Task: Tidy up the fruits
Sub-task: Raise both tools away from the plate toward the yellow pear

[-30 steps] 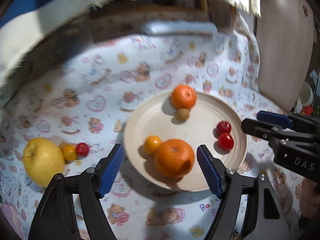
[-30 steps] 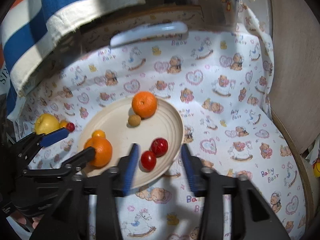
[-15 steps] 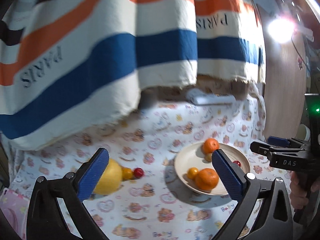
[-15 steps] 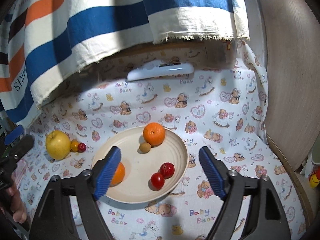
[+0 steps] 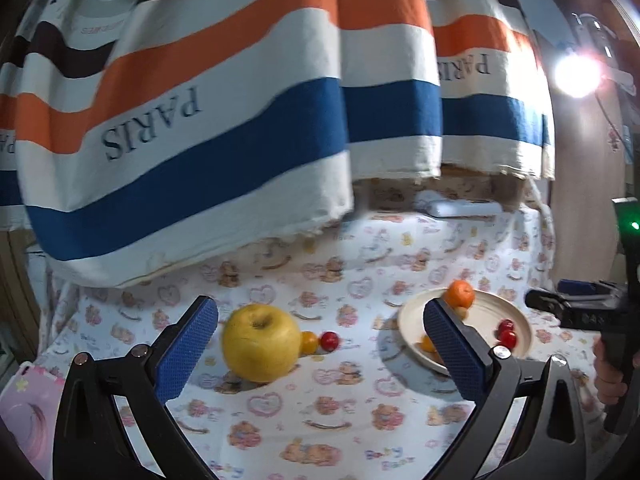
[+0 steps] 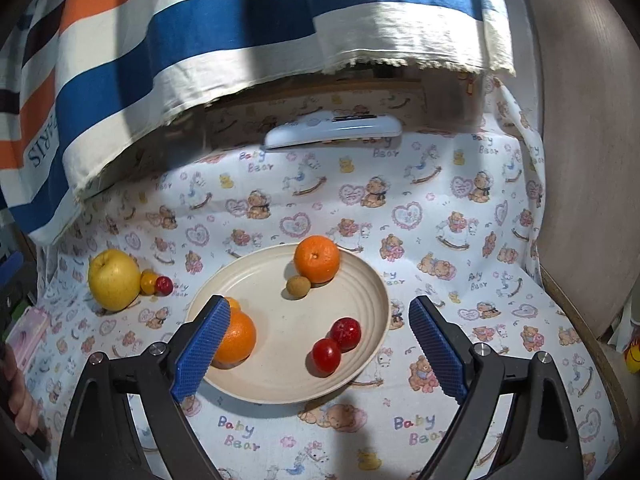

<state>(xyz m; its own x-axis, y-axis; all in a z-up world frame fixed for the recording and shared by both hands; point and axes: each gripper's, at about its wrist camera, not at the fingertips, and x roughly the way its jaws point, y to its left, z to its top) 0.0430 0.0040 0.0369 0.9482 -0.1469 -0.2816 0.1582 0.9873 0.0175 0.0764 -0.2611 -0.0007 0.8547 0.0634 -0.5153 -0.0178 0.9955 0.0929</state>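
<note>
Left wrist view had swung from the plate [image 5: 520,330] toward the yellow apple [image 5: 261,342] on the cloth, left gripper [image 5: 320,354] jaws now wide and empty; right gripper [image 6: 318,344] had drawn back from the cherry tomatoes [image 6: 336,342], jaws opening, nothing between them.

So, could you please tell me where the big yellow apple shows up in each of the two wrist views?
Left wrist view: the yellow apple sits low and left of centre, between the open fingers, on the printed cloth.
Right wrist view: the yellow apple lies at the far left, halfway down.
Shared landmark: the cream plate, to the apple's right in both views.
</note>
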